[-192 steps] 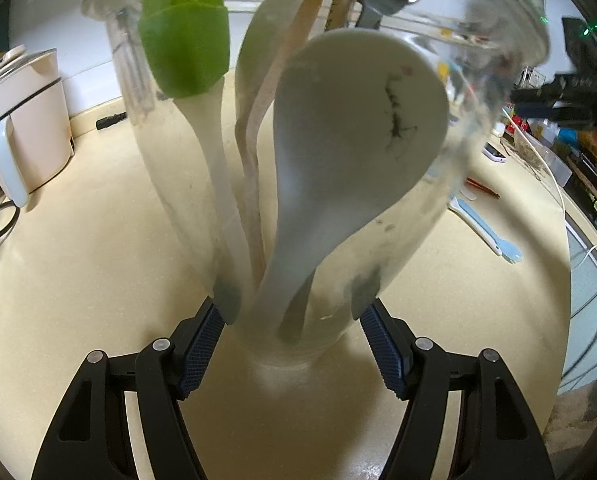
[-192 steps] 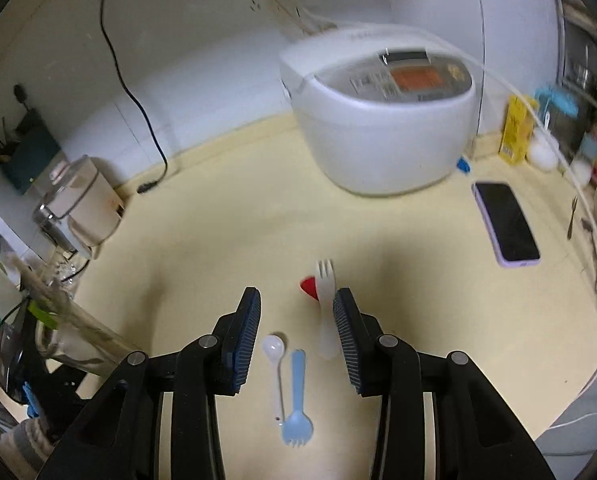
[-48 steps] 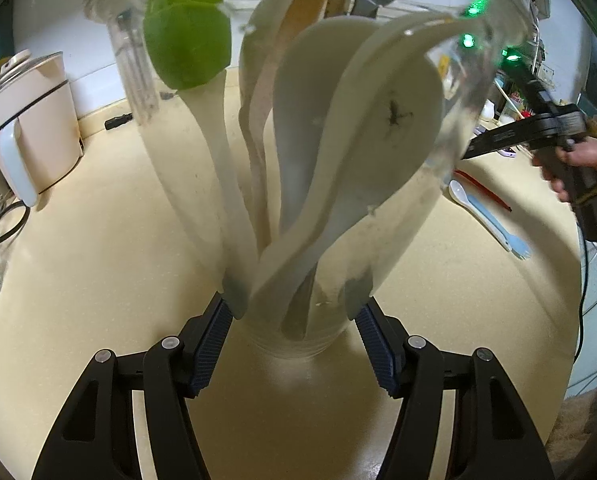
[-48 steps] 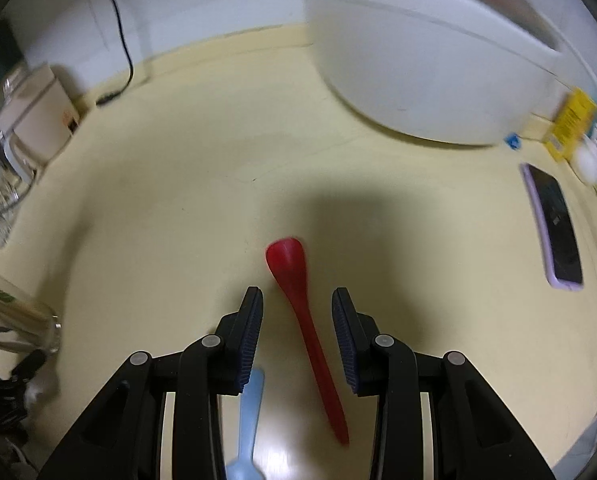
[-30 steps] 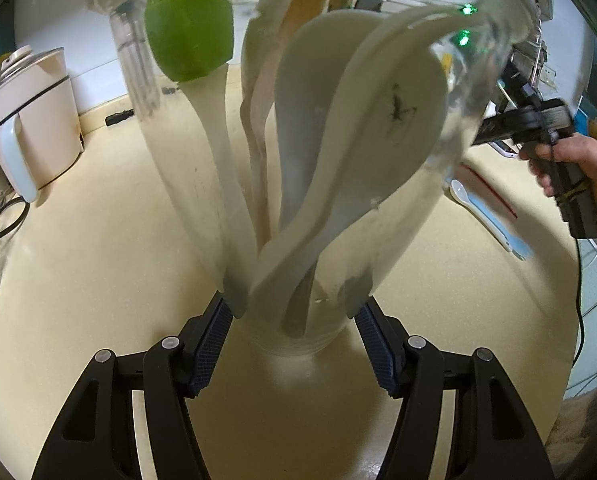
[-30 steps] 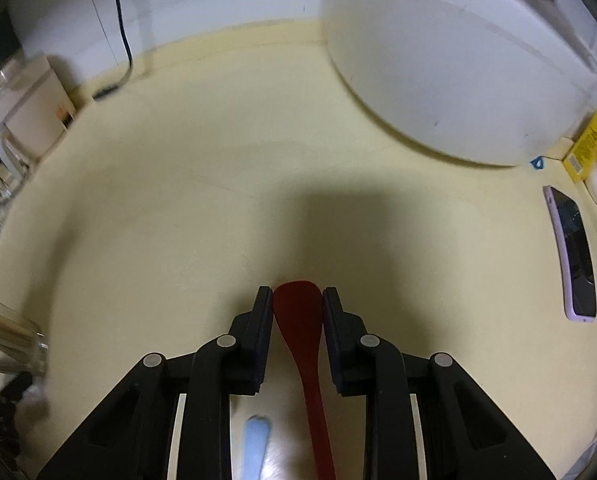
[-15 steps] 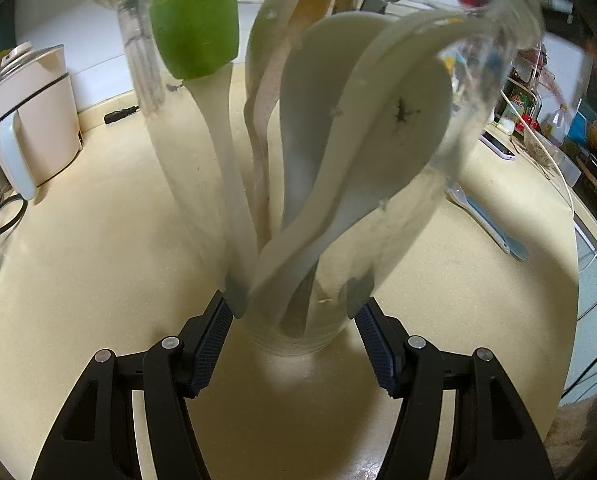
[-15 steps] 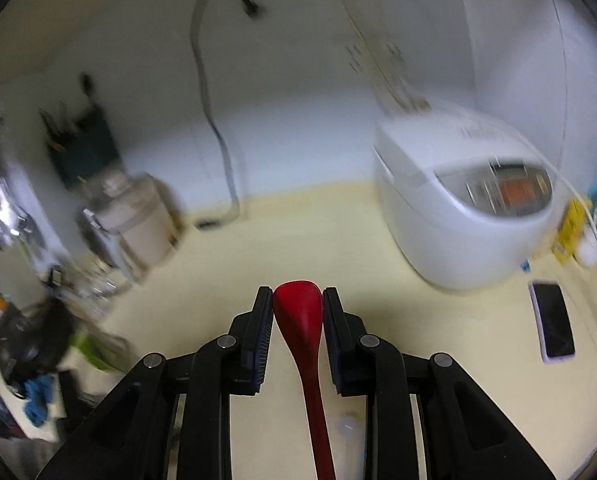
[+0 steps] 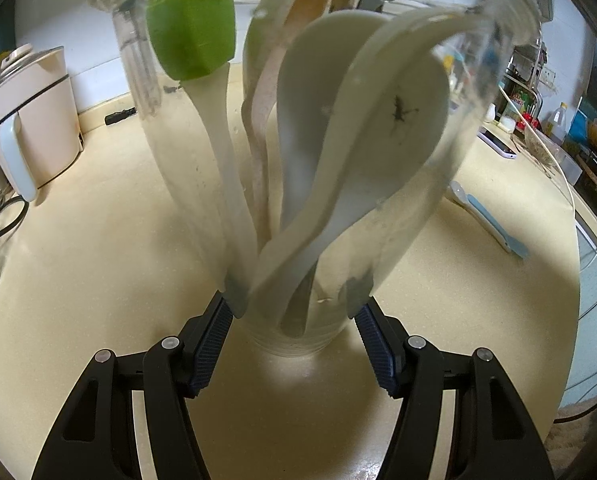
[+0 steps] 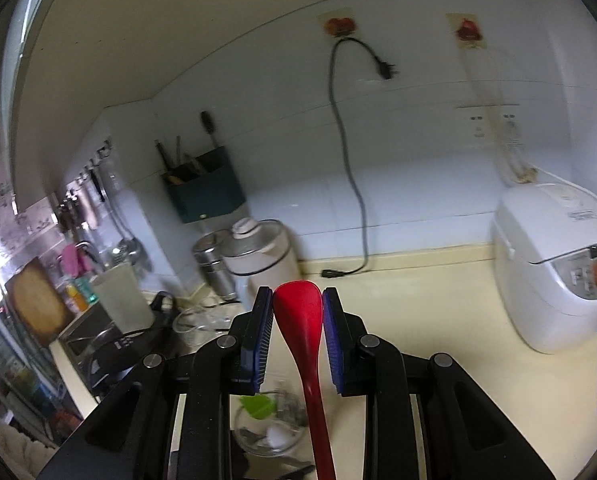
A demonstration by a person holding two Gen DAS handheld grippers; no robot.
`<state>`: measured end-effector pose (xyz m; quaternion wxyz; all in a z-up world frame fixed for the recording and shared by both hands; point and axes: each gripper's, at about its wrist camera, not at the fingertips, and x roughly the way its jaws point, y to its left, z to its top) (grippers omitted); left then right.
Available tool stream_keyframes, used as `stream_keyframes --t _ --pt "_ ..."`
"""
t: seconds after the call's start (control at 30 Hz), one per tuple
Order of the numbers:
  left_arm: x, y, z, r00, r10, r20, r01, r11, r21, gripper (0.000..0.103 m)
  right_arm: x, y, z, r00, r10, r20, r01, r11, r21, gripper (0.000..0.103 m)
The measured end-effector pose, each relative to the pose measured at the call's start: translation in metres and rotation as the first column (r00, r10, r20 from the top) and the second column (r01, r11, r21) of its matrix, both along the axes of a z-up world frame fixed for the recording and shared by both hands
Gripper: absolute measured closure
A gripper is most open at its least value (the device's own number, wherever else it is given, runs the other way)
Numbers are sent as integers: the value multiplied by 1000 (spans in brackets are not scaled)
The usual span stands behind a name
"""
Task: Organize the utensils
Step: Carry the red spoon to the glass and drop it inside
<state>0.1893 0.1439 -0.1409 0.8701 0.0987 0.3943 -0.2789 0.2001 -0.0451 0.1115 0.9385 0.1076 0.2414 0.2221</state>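
**Red spoon held over the jar, with little room inside**

The right gripper (image 10: 297,312) has its jaws closed narrow on the bowl of a red spoon (image 10: 298,314), whose handle hangs down toward the mouth of the glass jar (image 10: 268,426) below it. Over on the cream countertop (image 9: 98,240), the left gripper (image 9: 294,338) has its pads pressed against the base of that same jar (image 9: 298,332), steadying it.

The jar is already packed: a large white ladle (image 9: 382,140), other pale spoons, and a green-headed utensil (image 9: 190,36) fan out against the rim. That is the worry. The red handle could catch on one of those splayed heads and skid sideways instead of dropping in, or it could lever the jar against the left pads. Being pinched only by its curved bowl, the spoon might also twist in the grip.

A small white spoon (image 9: 458,194) and a light blue utensil (image 9: 494,226), probably a fork, though it is blurred, lie on the counter awaiting their turn.
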Motion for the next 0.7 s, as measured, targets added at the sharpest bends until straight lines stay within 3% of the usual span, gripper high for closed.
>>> stream_keyframes --t 0.43,0.7 --pt "-1 0 0 1000 -1 1 1 1000 5 36 41 53 -30 971 227 -77 -213 965 154 78" --pt "0 1 0 1000 -2 0 2 1000 4 36 61 67 -60 961 256 -104 -234 953 191 78"
